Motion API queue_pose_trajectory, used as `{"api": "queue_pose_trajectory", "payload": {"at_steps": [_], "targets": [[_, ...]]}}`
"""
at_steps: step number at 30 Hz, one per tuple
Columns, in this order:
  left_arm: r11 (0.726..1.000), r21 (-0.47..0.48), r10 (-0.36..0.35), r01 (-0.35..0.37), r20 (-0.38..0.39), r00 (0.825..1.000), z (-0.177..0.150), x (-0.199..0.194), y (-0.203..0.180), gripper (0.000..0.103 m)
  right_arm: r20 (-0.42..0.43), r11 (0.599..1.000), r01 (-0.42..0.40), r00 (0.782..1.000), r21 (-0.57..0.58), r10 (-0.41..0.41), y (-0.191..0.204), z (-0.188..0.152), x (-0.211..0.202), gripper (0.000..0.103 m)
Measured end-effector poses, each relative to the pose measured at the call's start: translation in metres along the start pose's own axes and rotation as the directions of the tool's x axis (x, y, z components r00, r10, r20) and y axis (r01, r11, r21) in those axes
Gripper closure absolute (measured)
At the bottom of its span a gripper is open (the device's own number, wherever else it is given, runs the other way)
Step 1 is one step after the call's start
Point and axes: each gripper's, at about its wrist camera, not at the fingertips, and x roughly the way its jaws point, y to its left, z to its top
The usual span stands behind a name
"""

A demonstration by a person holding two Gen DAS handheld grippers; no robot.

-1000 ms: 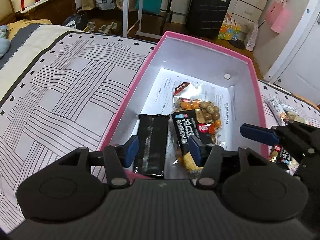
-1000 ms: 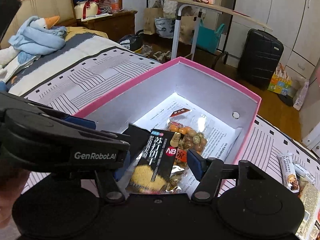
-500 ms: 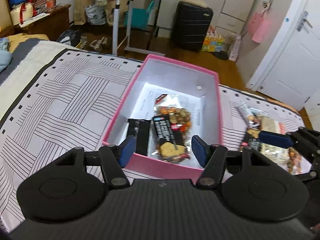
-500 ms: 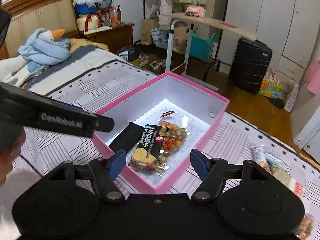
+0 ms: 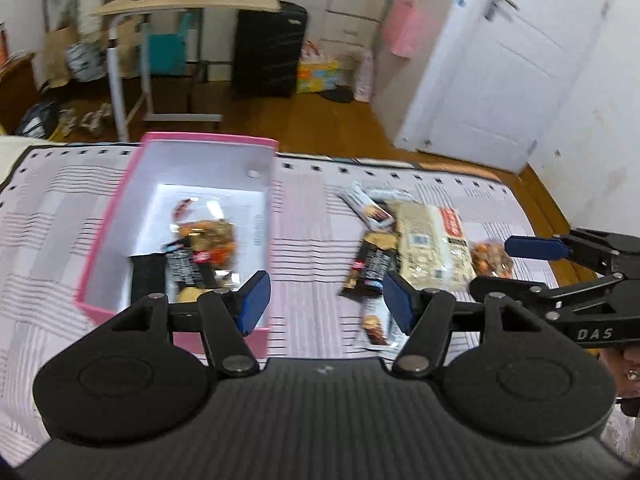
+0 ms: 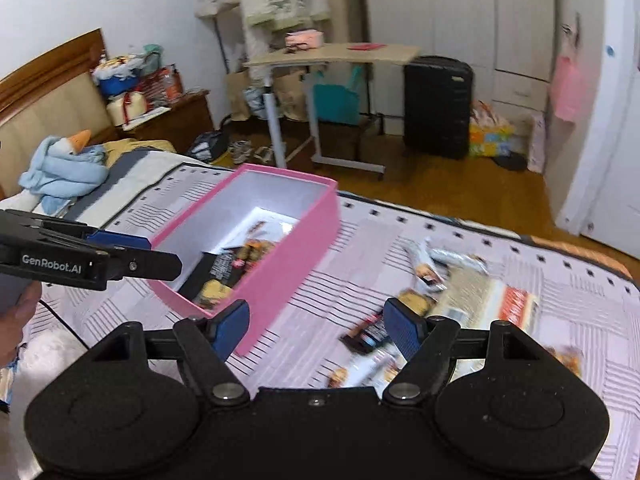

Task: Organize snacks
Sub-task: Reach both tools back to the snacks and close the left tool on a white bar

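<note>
While both your left gripper (image 5: 326,300) and right gripper (image 6: 316,326) hung open and empty, the light, crinkly, slippery snack packets (image 5: 404,248) lay right of the pink box (image 5: 100,236), best pinched across a flat sealed edge.

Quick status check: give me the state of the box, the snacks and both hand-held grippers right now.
pink box: open, no lid on it, upright on the bed, partly filled.
snacks in box: several packets lying flat inside.
loose snacks: a pile on the bedspread beside the box, not yet packed.
left hand-held gripper: open, empty.
right hand-held gripper: open, empty.
</note>
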Motion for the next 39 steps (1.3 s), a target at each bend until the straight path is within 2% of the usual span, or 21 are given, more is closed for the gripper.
{"api": "queue_pose_trajectory", "payload": {"at_steps": [5,10,13,15,17,22,27,33,36,38,39], "targets": [[0.999,0.032,-0.014,0.016,-0.078,0.997,-0.002,0.046,-0.031,0.043,-0.053,1.000,0.017,0.998,0.019,-0.016,-0.023,-0.022,0.020,0.025],[1.000,0.019,-0.017,0.020,-0.163,0.987,-0.010,0.097,-0.044,0.045,-0.083,0.995,0.001,0.997,0.097,0.007,-0.045,-0.045,0.046,0.028],[1.000,0.011,0.004,-0.002,-0.171,0.985,-0.018,0.118,-0.044,0.045,-0.046,0.987,-0.005,0.999,0.162,0.012,-0.059,-0.062,0.059,0.029],[1.000,-0.005,-0.002,0.001,-0.177,0.984,-0.023,0.130,-0.041,0.045,-0.004,0.981,-0.006,1.000,0.196,0.007,-0.066,-0.073,0.068,0.029],[1.000,-0.026,-0.016,0.012,-0.179,0.984,-0.028,0.142,-0.037,0.046,-0.004,0.977,-0.001,1.000,0.212,0.002,-0.070,-0.081,0.076,0.029],[0.999,-0.045,-0.023,0.017,-0.142,0.990,-0.036,0.159,-0.032,0.047,-0.066,0.968,0.002,0.998,0.253,0.015,-0.074,-0.092,0.094,0.039],[0.998,-0.032,-0.066,0.062,-0.154,0.986,-0.045,0.174,-0.038,0.050,-0.134,0.967,-0.025,0.989,0.255,0.061,-0.064,-0.099,0.111,0.045],[0.998,0.038,-0.038,0.046,-0.175,0.984,-0.055,0.191,-0.053,0.055,-0.201,0.956,0.004,0.978,0.295,0.058,-0.060,-0.110,0.138,0.045],[0.998,0.055,0.000,0.009,-0.173,0.985,-0.059,0.201,-0.054,0.058,-0.192,0.959,0.012,0.980,0.283,0.045,-0.059,-0.112,0.142,0.046],[0.998,0.059,0.014,-0.004,-0.181,0.983,-0.061,0.206,-0.053,0.061,-0.195,0.965,0.024,0.980,0.261,0.028,-0.057,-0.109,0.140,0.055],[0.999,0.051,0.009,0.000,-0.187,0.982,-0.062,0.208,-0.052,0.064,-0.210,0.971,0.043,0.978,0.233,0.007,-0.055,-0.108,0.139,0.065]]}}
